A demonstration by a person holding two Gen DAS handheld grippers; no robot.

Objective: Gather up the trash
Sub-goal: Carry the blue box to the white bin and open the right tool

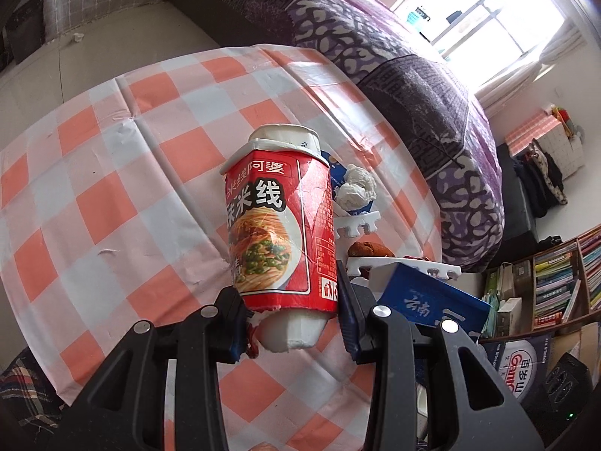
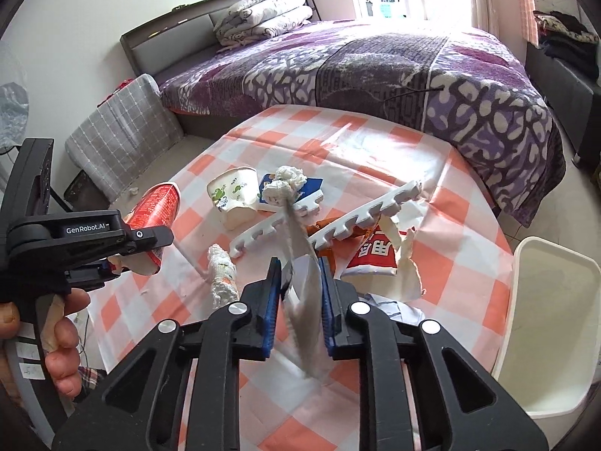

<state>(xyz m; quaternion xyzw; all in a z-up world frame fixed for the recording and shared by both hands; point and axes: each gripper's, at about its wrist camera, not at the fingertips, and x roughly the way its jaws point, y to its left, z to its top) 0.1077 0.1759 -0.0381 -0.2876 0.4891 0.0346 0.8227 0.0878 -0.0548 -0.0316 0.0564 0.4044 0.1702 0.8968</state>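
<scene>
Fingers [image 1: 347,300] of left gripper [image 1: 289,312] clamped on red noodle cup [image 1: 280,221], lifted above checked tablecloth [image 1: 112,173]. Right gripper [image 2: 300,297] pinched thin white flat piece [image 2: 304,300] between blue pads [image 2: 271,300], jaws nearly closed. Beyond those: crumpled tissue [image 2: 287,182], paper cup [image 2: 234,199], white foam strips [image 2: 360,216], red wrapper [image 2: 372,259]; off right, white bin [image 2: 552,323].

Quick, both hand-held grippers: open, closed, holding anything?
Left hand-held gripper: closed on the red noodle cup, lifted off the table.
Right hand-held gripper: closed on a thin white-grey sheet of packaging.
</scene>
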